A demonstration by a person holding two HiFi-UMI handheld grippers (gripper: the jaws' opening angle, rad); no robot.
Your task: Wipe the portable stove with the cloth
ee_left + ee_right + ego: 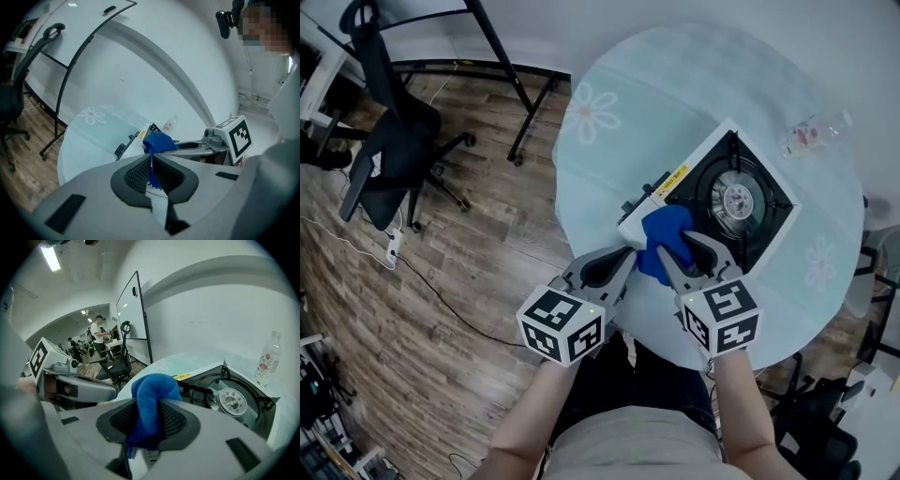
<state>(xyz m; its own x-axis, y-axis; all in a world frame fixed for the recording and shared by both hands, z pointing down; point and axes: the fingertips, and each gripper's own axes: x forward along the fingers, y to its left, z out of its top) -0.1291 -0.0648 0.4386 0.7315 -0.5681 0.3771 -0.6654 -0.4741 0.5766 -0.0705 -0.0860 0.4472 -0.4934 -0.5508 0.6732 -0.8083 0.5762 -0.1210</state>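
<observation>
Your right gripper [680, 258] [147, 411] is clamped on the blue cloth [670, 230] [152, 390]. A thick bunch of it fills the gap between the jaws and bulges out past their tips. Your left gripper [623, 255] [151, 168] has its jaws drawn almost together, and the left gripper view shows only a thin blue edge of the same cloth [159, 140] pinched between them. The two grippers sit side by side at the near edge of the round table [609, 159], their tips close to each other, and each carries a cube with black square markers at its back.

The cloth lies bunched on the near corner of the portable stove [769, 202] [229, 399], on the white casing just beside the black burner well. The stove stands cornerwise on the right half of the table, and a yellow label [675, 176] runs along its left side. Its round burner shows in the middle of the black top.

A clear bottle [811, 136] [267, 359] with a pink label is beyond the stove, near the table's far right edge and apart from the stove. The tabletop is pale blue-green, with a white flower print [592, 111] toward its far left edge. A black office chair [394, 150] stands on the wooden floor [441, 328] well to the left of the table.
</observation>
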